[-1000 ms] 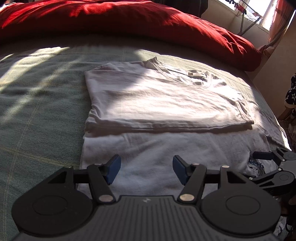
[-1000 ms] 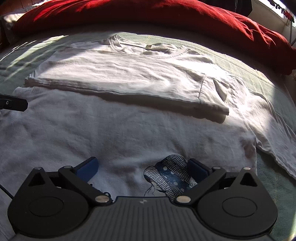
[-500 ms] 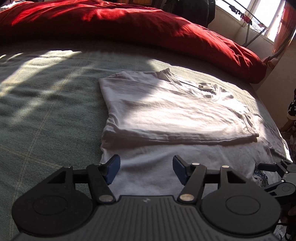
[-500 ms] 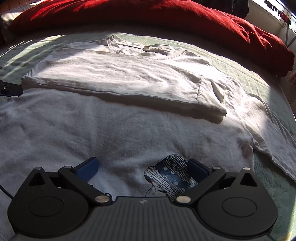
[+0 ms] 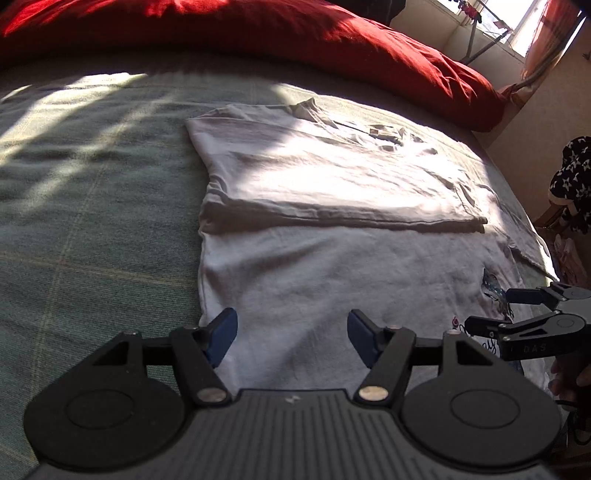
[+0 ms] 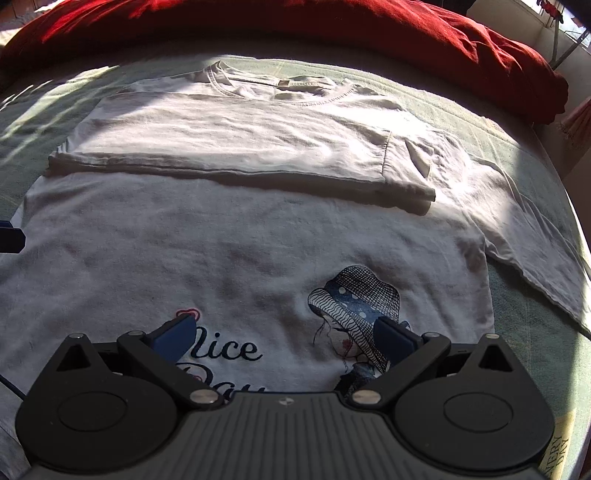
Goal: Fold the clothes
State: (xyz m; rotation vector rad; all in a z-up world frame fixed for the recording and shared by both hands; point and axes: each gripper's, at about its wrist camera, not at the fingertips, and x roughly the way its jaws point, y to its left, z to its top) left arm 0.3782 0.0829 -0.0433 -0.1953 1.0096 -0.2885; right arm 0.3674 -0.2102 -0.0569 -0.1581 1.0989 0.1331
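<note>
White shirt (image 6: pixel 240 236) flat on green bedspread (image 5: pixel 85 206), far half folded over toward near side, one sleeve (image 6: pixel 535 236) spread out right. Printed girl in hat (image 6: pixel 356 299) and lettering on near part. Red duvet (image 5: pixel 295 33) bunched along far edge of bed. Left gripper (image 5: pixel 290 334) above shirt's near left corner, jaws opening, nothing between. Right gripper (image 6: pixel 284 334) over the print, jaws wide apart, empty, clear of cloth.

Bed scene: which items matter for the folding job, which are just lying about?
Job: white T-shirt with printed front, half folded; left gripper, jaws opening, nothing between; right gripper, open.
Lying about: red duvet; green bedspread; star-print cloth.
</note>
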